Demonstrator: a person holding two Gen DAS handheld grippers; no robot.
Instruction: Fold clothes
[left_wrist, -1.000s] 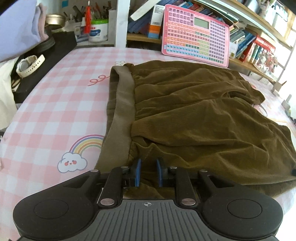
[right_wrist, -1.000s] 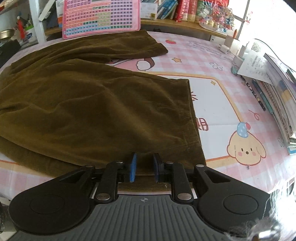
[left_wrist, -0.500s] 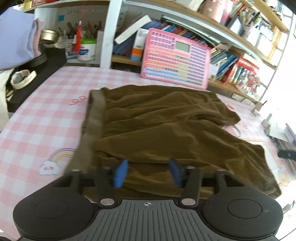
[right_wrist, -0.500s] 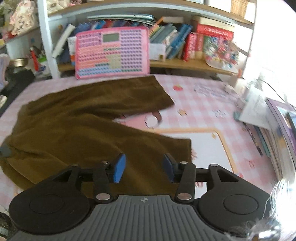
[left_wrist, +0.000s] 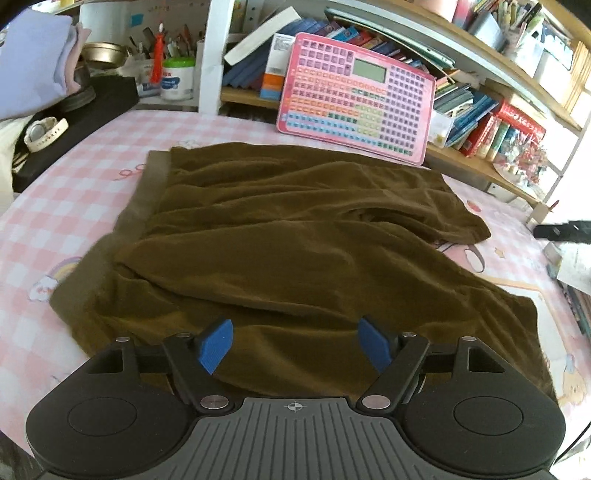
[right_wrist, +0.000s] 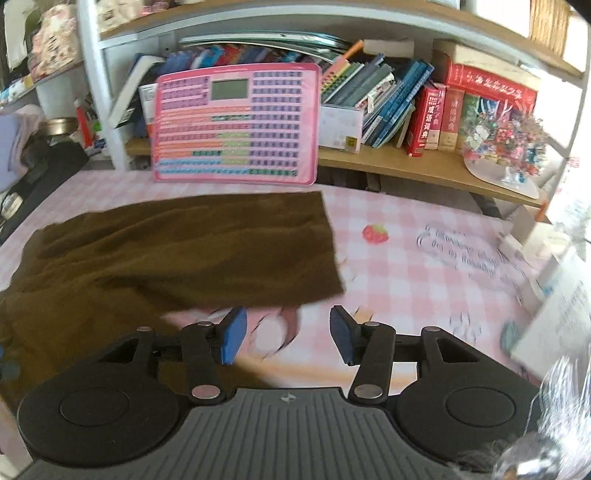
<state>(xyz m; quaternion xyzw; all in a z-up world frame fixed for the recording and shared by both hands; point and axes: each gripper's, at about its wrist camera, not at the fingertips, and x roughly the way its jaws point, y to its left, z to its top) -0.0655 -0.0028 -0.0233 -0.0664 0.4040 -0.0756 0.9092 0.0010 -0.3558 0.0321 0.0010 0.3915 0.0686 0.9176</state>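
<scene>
Olive-brown corduroy trousers (left_wrist: 295, 236) lie spread on the pink checked tablecloth (left_wrist: 74, 192), directly beneath the left gripper (left_wrist: 295, 345), whose blue pads stand wide apart, empty. Right gripper (right_wrist: 284, 334), likewise spread and empty, hovers just past the far trouser leg's hem.

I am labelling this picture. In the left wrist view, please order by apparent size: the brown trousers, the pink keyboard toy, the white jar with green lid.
1. brown trousers, the largest by far.
2. pink keyboard toy.
3. white jar with green lid, the smallest.
The toy and jar stand farther from the camera, so they look reduced.
</scene>
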